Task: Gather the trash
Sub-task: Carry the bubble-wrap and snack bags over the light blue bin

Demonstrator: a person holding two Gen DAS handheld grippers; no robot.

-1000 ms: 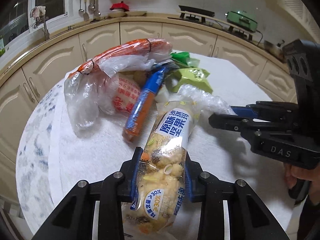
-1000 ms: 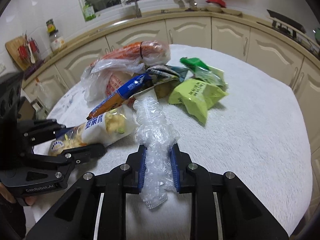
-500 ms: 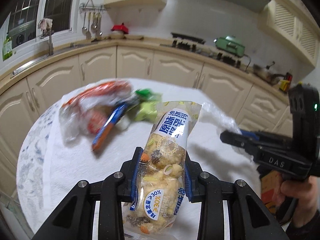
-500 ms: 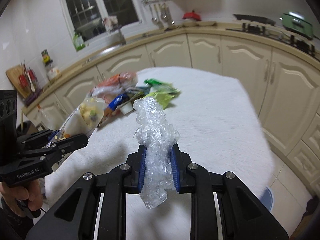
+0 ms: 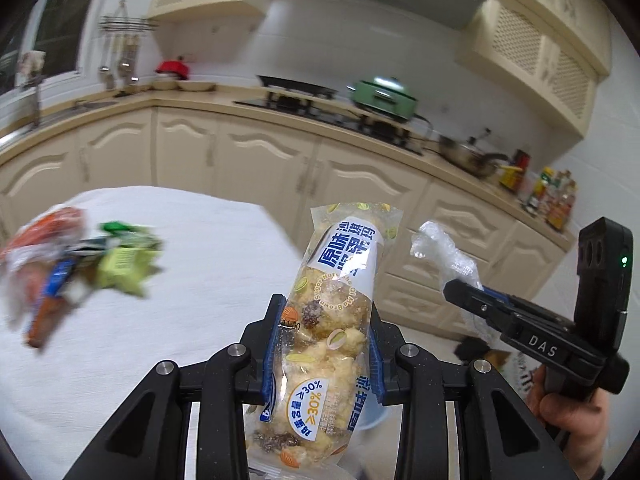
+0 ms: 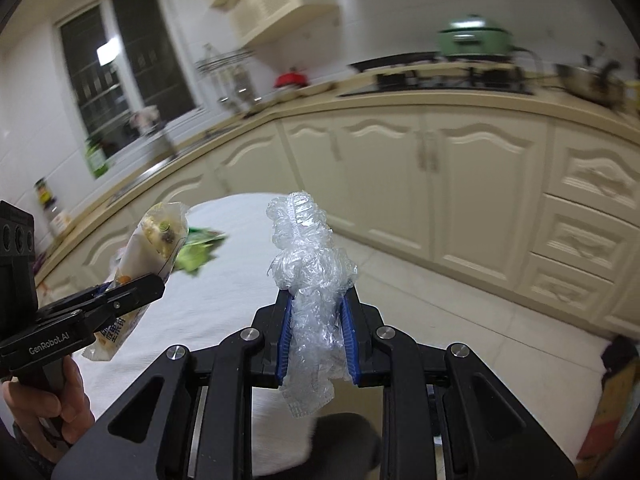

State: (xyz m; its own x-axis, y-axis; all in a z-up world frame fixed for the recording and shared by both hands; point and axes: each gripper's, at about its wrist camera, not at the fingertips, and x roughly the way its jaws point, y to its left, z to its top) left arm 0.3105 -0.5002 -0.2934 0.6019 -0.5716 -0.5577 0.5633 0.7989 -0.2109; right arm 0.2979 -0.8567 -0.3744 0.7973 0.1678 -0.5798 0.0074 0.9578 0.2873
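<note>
My left gripper (image 5: 324, 344) is shut on a snack packet (image 5: 332, 320) of nut bars with a blue and white label, held in the air past the table's right edge. My right gripper (image 6: 316, 336) is shut on a wad of clear crumpled plastic (image 6: 308, 272), also in the air. Each gripper shows in the other's view: the right one (image 5: 456, 292) with its plastic (image 5: 444, 248), the left one (image 6: 156, 284) with the packet (image 6: 156, 248). More trash (image 5: 80, 264) lies on the white table (image 5: 208, 264) at the left: green wrappers, a blue and orange pack, clear bags.
Cream kitchen cabinets (image 5: 360, 184) curve behind the table, with a hob and a green pot (image 5: 380, 96) on the counter. A dark and orange object (image 5: 484, 356) sits low on the floor at the right. A blue rim (image 5: 372, 420) shows below the left gripper.
Both grippers have lifted and swung right, away from the trash pile, each still holding its item. The pile has slid to the left edge of the left wrist view.
</note>
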